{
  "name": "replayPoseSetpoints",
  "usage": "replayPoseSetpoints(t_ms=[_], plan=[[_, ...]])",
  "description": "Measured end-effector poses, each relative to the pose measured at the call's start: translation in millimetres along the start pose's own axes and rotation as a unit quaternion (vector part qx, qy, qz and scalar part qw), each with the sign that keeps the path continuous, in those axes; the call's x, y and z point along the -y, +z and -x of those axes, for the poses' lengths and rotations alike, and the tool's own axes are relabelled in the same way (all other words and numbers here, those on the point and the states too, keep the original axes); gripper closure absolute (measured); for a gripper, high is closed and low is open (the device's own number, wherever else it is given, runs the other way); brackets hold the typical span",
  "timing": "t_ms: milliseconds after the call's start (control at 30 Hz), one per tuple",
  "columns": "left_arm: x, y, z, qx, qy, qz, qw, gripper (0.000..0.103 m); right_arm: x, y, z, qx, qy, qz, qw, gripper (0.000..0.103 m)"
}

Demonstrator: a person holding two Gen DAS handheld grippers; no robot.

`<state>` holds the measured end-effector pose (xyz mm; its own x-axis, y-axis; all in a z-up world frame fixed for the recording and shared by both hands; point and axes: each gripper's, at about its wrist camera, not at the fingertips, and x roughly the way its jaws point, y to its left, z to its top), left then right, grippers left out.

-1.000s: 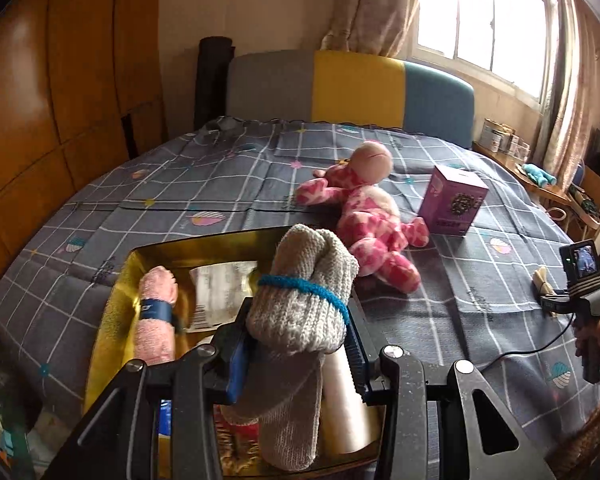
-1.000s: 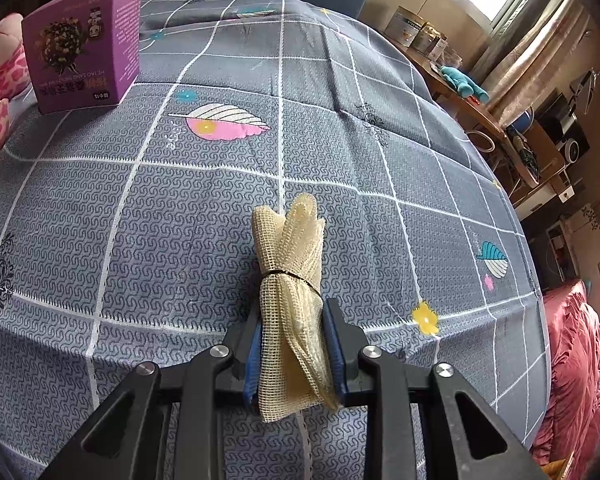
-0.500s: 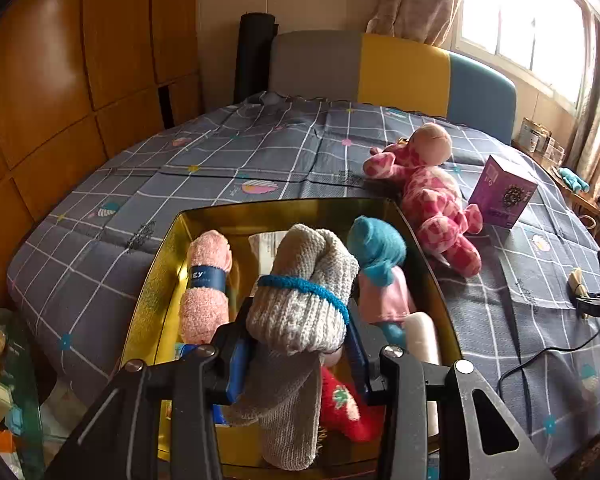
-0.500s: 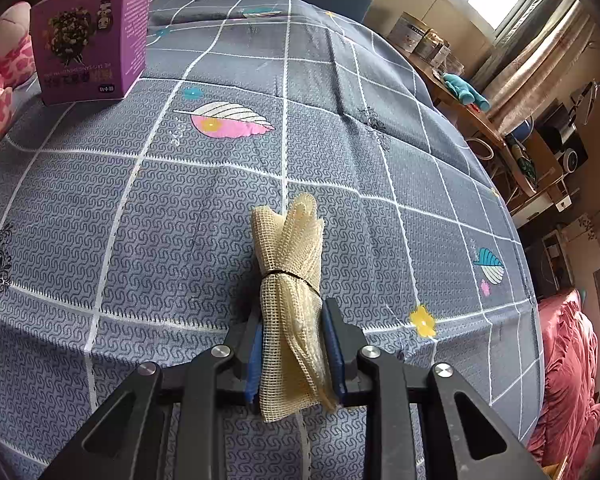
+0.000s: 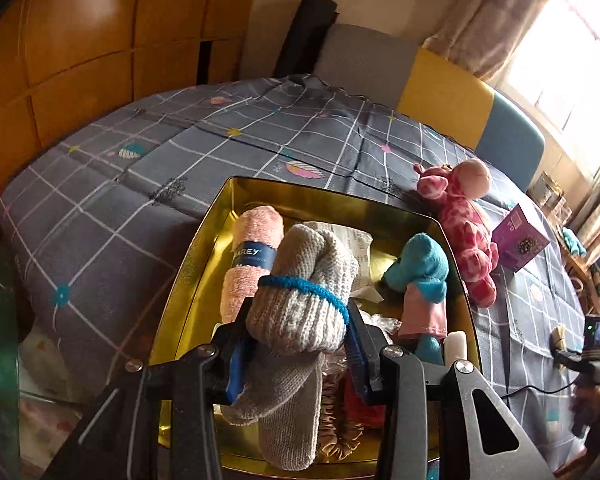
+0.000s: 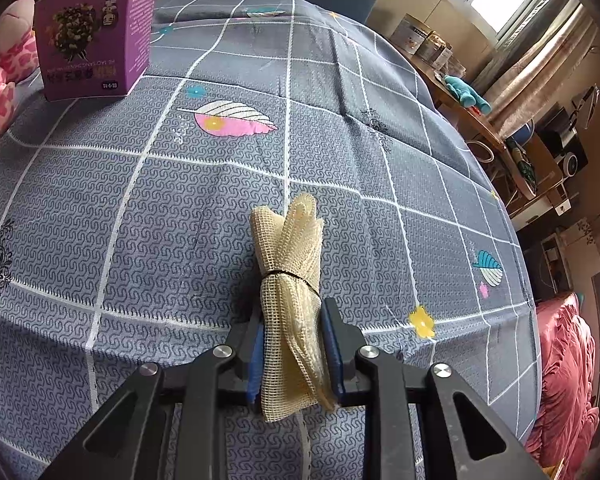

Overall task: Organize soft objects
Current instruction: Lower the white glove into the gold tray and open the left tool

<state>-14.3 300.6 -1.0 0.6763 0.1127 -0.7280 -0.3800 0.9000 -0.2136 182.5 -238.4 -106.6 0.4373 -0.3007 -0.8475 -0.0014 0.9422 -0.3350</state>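
My left gripper (image 5: 298, 350) is shut on a rolled grey knit sock bundle (image 5: 304, 292) tied with a blue band, and holds it above the gold tin box (image 5: 192, 276). Inside the box lie a pink rolled towel (image 5: 248, 256), a teal and pink plush (image 5: 424, 276), a red item and other soft pieces. My right gripper (image 6: 294, 344) is shut on a beige mesh cloth bundle (image 6: 290, 256) tied with a black band, which rests on the grey checked bedspread (image 6: 140, 208). A pink spotted plush giraffe (image 5: 460, 216) lies right of the box.
A purple carton (image 6: 94, 36) stands on the bed beside the giraffe (image 6: 8, 64). A wooden wall panel (image 5: 60, 40) runs along the left of the bed, a padded headboard (image 5: 440, 92) at the far end. Shelves with tins (image 6: 424, 40) and a red quilt (image 6: 564, 380) flank the bed's right side.
The left gripper has carried the sock bundle leftward over the gold box and rolled; more of the box's contents now show. The right gripper and mesh bundle have stayed in place.
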Motion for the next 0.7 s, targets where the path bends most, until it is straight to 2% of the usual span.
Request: replayPoseSetpoints(t_ms=[133,267,333,467,567,700], plan=[[-13,0,-8,-0.020,-0.016,0.025,0.9994,0.061,0,0,0,0.000,0.000,0.000,1.000,0.078],[-3,-7,-29,-0.056,-0.021,0.017,0.9981,0.058,0,-1,0,0.000,0.000,0.000,1.000,0.078],[6,-13,-40,-0.070,-0.028,0.009,0.9971,0.055,0,-1,0,0.000,0.000,0.001,1.000,0.078],[12,-17,-60,-0.083,-0.007,0.003,0.9965,0.043,1,-1,-1,0.001,0.000,0.002,1.000,0.078],[17,-20,-57,-0.067,0.020,-0.013,0.9975,0.031,0,-1,-1,0.001,-0.002,0.005,1.000,0.078],[21,-25,-40,-0.027,0.052,-0.041,0.9974,0.030,-1,-2,-1,0.003,-0.005,0.009,1.000,0.078]])
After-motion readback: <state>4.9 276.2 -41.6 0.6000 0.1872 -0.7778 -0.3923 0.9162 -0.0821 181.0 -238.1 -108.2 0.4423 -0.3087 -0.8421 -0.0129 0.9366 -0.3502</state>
